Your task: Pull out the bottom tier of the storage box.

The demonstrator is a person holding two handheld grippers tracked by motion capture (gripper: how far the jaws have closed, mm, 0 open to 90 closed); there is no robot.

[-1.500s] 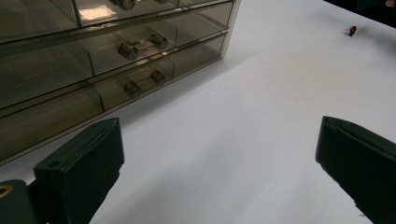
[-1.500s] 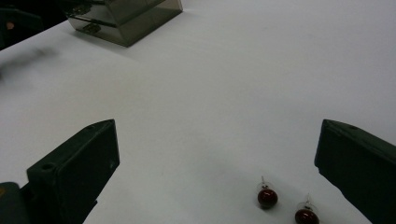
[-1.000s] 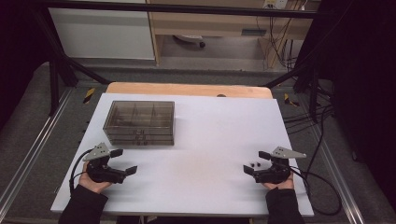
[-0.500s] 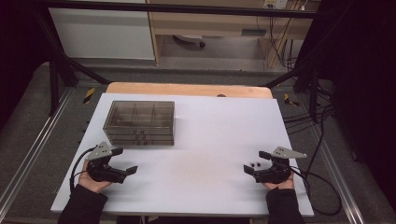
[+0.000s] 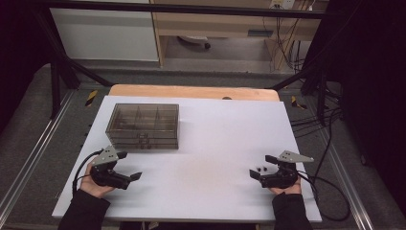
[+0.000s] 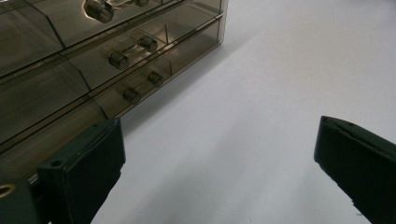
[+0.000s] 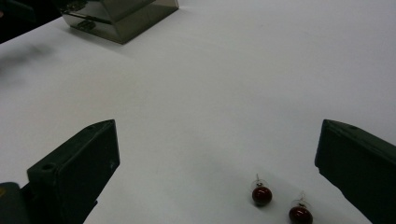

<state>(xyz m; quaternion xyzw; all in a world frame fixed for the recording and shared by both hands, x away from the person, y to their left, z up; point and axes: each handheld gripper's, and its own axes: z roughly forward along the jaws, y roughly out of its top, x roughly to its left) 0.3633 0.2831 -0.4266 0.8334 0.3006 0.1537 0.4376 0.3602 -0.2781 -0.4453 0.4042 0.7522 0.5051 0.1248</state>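
Right hand-held gripper point(image 7: 219, 179), jaws spread wide and empty, sits just behind two red stud earrings point(image 7: 261, 195) lying between its tips; best approach: lower squarely, pinch one stud only.

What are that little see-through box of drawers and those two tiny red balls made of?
The drawer box looks like smoky, glossy clear plastic: you see its dividers and small knobs through the walls. The two earrings have dark red, shiny beads, possibly glass or polished plastic, each on a thin metal-looking post with a clear backing. Which bead material it is stays uncertain.
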